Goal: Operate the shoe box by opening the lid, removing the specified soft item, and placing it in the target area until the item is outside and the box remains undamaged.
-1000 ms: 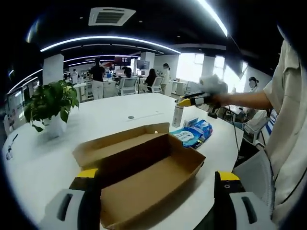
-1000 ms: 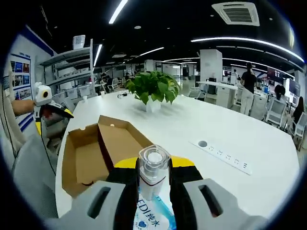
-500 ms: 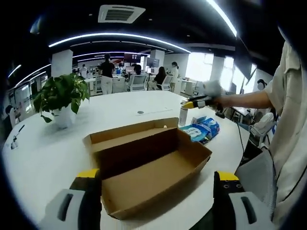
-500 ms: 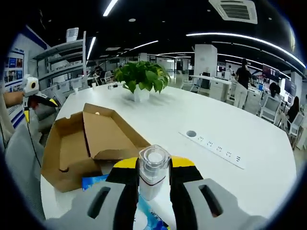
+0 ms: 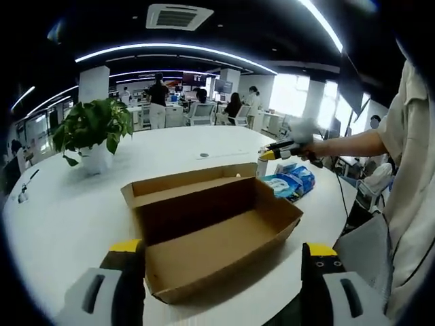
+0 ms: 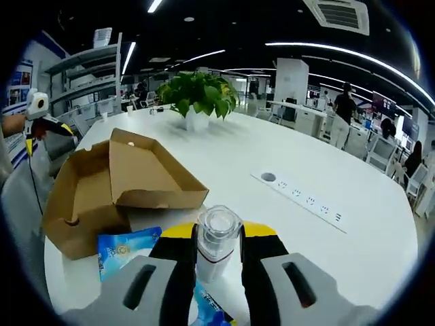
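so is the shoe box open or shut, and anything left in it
Open and empty: the shoe box has its lid folded back, and its bare cardboard floor shows.

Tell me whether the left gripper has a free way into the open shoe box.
Probably yes. The left gripper hangs open just before the shoe box, whose lid is folded back, and nothing stands between them. The right gripper is busy off beside it, shut on a bottle.

One open cardboard shoe box (image 5: 217, 231), one blue wipes pack (image 5: 289, 185) beyond it toward the right gripper (image 6: 217, 261), one clear bottle (image 6: 216, 238) between that gripper's jaws, one potted plant (image 6: 197, 102), one white table (image 6: 326, 258), two grippers counting the left gripper (image 5: 221, 285).
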Demonstrator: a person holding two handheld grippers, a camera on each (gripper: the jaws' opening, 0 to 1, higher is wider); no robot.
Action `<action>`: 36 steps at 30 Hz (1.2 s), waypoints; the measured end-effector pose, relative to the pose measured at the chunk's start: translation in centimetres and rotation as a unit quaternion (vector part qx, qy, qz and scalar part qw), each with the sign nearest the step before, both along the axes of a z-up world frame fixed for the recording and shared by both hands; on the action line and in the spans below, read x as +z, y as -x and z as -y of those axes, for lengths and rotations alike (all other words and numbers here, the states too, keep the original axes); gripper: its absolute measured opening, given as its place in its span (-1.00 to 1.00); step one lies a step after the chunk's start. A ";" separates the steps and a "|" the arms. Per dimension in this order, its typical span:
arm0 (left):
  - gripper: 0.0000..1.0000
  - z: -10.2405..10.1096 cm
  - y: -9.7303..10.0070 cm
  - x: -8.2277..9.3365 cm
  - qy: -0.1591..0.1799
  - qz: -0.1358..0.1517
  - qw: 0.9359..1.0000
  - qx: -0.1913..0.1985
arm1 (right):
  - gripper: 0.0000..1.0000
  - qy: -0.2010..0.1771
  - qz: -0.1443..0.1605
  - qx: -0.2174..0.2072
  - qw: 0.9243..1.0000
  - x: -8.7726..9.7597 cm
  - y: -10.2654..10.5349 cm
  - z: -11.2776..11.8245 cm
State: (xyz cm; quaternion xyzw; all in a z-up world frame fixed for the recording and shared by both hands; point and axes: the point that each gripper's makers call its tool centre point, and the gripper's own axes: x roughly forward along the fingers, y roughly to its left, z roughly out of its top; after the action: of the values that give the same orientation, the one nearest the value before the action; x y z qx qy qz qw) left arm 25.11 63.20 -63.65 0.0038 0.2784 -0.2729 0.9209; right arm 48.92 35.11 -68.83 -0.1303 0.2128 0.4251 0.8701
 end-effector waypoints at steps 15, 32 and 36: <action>0.86 -0.6 0.1 -0.7 -0.004 -0.005 1.000 0.014 | -0.55 0.024 0.011 0.001 1.000 0.0 0.6 0.5; 0.75 -1.4 0.4 -1.3 -0.018 -0.012 0.999 0.027 | -0.41 0.026 0.021 -0.018 0.999 0.5 -0.1 0.8; 0.68 -1.9 0.3 -1.6 -0.023 -0.014 0.999 0.035 | -0.39 0.023 0.020 -0.022 0.999 0.9 0.1 1.0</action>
State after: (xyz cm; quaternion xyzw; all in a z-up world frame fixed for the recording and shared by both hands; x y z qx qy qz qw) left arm 24.85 65.11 -65.21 0.0111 0.2972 -0.2341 0.9256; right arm 48.80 34.14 -67.88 -0.1543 0.2082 0.3983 0.8799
